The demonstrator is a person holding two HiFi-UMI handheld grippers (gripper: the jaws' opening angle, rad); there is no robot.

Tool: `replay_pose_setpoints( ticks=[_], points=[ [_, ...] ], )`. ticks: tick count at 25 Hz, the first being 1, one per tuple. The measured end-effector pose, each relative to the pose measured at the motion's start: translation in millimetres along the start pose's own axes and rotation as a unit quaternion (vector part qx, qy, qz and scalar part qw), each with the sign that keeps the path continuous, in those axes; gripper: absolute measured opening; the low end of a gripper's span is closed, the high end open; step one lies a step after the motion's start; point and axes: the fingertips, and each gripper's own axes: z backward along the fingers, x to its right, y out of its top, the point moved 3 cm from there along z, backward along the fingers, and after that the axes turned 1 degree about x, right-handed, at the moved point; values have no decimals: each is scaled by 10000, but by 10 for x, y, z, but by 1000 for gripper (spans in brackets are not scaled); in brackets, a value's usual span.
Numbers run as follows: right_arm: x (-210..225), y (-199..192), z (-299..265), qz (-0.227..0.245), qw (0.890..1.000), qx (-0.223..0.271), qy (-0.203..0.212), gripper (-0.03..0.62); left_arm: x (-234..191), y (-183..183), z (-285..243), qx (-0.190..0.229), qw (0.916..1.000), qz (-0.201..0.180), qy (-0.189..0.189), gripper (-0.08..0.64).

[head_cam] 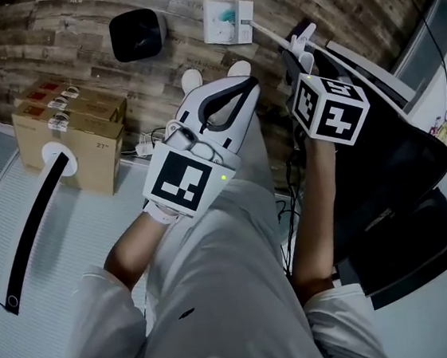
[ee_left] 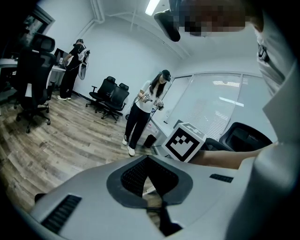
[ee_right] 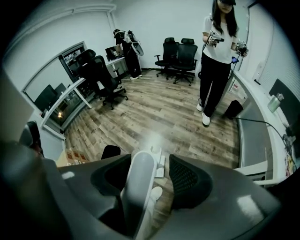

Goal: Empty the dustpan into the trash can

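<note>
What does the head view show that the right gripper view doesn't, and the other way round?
Only the head view shows the left tool, the wearer's trousers and a black strap lying on the pale floor. Only the right gripper view shows the wider office: a standing person, black office chairs and desks. Both show the wood floor, the black trash can, the cardboard boxes and the white handle in the right tool.

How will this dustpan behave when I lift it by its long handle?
Probably light: the right claw alone holds the dustpan by its thin white handle. The dustpan sits far from the grip, so it may swing or twist. The smooth handle could slip.
</note>
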Motion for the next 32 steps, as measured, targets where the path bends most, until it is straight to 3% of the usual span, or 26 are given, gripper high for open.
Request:
replay_pose_setpoints(
  ticks=[3, 8, 14, 19, 32],
  points=[
    [17, -61, -90, -137, 9998, -131, -40, 255, -7, 6, 3, -11, 10000, -10, 2, 6],
    [227, -173, -134, -127, 9976, -563, -375, 158, -3, 90, 52, -11, 9999, -128, 40, 6],
    [231, -232, -77, -862, 9962, -18, -108, 156, 86, 34, 194, -28, 9999, -145, -12, 6],
    [177, -351, -48, -722, 9970, 225, -136, 146, 98, -65, 265, 15, 9999, -119, -38, 6],
    [92, -559, 107, -469, 9965, 232, -647, 117, 297, -196, 525, 88, 9993, -370, 46, 6]
  ],
)
